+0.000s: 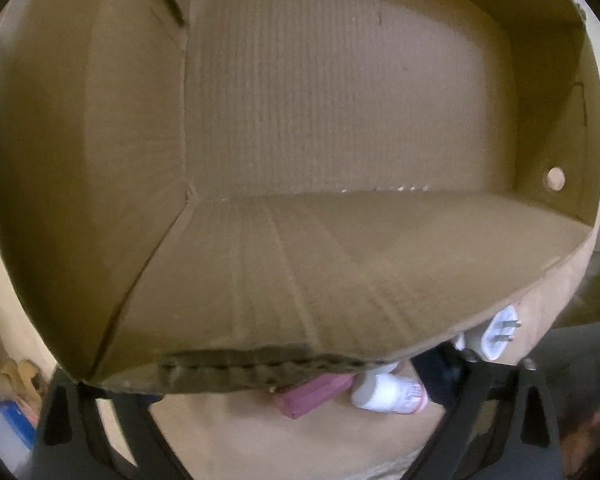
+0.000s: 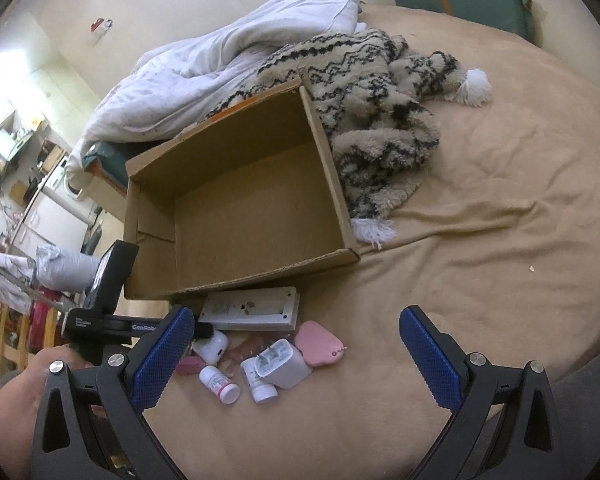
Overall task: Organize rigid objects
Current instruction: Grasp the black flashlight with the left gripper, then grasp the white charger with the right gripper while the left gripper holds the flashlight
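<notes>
left tongs over the box lip, small items just beyond

left gripper [image 1: 300, 432] spread, nothing between its jaws — pointing steeply down at the cardboard box [image 1: 340, 264] near wall. right gripper [image 2: 296, 356] spread, empty; the white charger [image 2: 280, 364], pill bottle [image 2: 220, 383] and pink case [image 2: 318, 344] lie just ahead of it, beside the box.

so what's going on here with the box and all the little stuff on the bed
A person is sorting small items into a cardboard box on the bed. The box is empty. The charger plug, pill bottles, pink case and white panel lie beside it. The left gripper sits at the box's near wall; the right gripper hovers open over the pile, holding nothing.
</notes>
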